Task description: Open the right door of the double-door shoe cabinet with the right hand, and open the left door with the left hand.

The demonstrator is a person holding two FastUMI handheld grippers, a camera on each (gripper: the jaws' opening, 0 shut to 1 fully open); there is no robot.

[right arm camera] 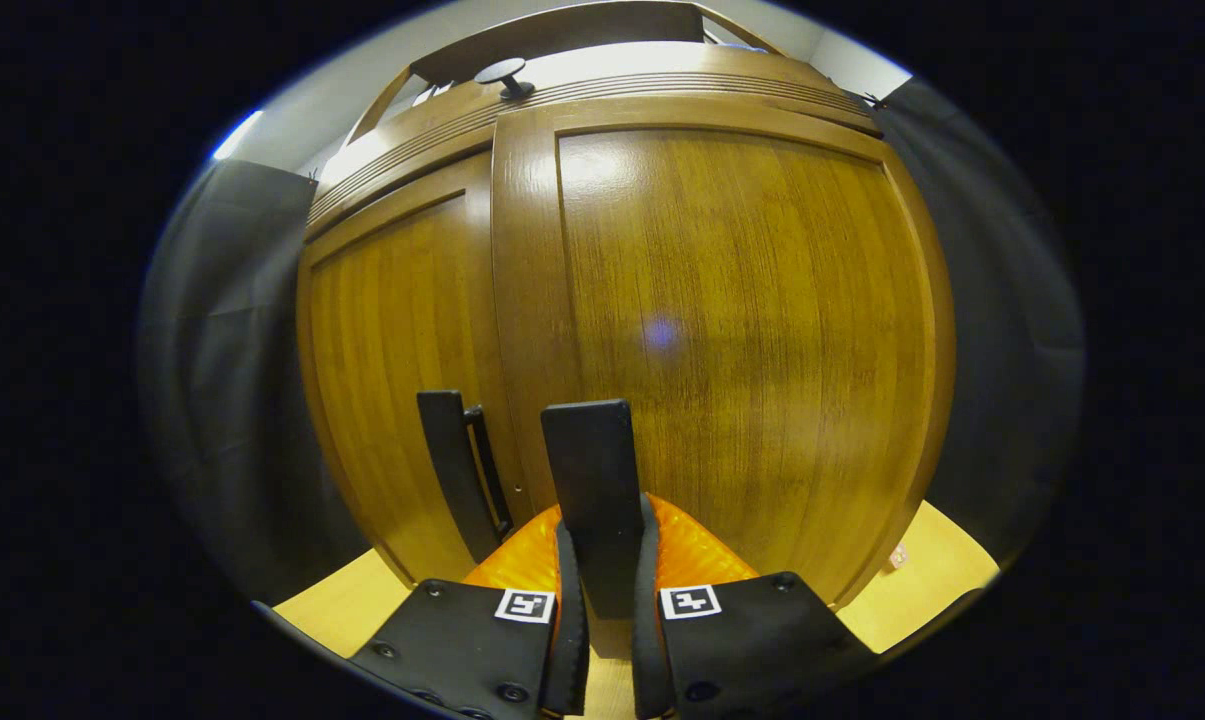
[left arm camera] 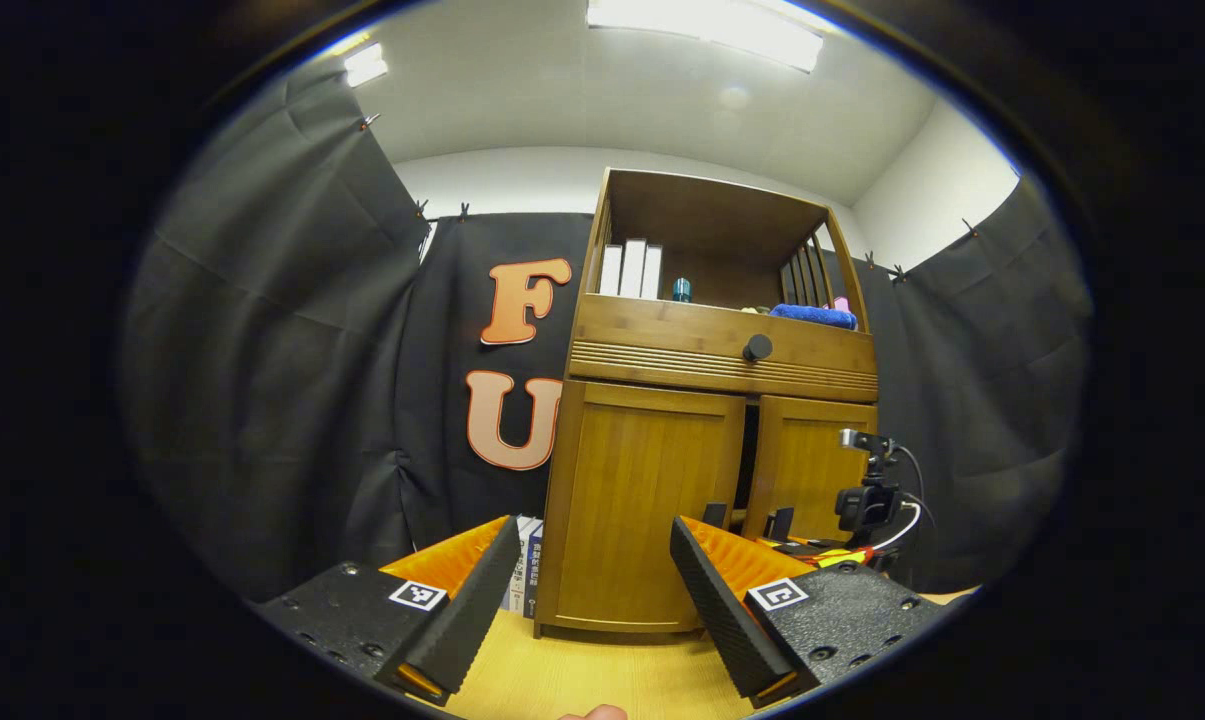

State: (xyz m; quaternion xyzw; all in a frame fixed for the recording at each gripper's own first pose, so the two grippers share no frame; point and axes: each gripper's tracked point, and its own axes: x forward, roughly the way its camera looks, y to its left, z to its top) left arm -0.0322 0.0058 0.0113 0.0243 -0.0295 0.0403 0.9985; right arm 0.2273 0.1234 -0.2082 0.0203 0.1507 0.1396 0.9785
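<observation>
The wooden shoe cabinet (left arm camera: 707, 375) stands ahead on a yellow floor. In the left gripper view its left door (left arm camera: 642, 500) looks closed, and a dark gap separates it from the right door (left arm camera: 812, 465), which stands slightly ajar. My left gripper (left arm camera: 594, 530) hangs open in front of the left door, well short of it. In the right gripper view my right gripper (right arm camera: 610, 600) is shut on the right door's upright dark handle (right arm camera: 590, 470). The left door's handle (right arm camera: 457, 470) stands just beside it. From the left gripper view, the right gripper (left arm camera: 842, 555) is low at the right door.
Above the doors is a drawer with a round dark knob (left arm camera: 757, 347). An open shelf holds white books (left arm camera: 630, 268), a small teal bottle (left arm camera: 682, 290) and a blue cloth (left arm camera: 812, 316). More books (left arm camera: 527, 560) lean at the cabinet's left foot. Black cloth walls surround the booth.
</observation>
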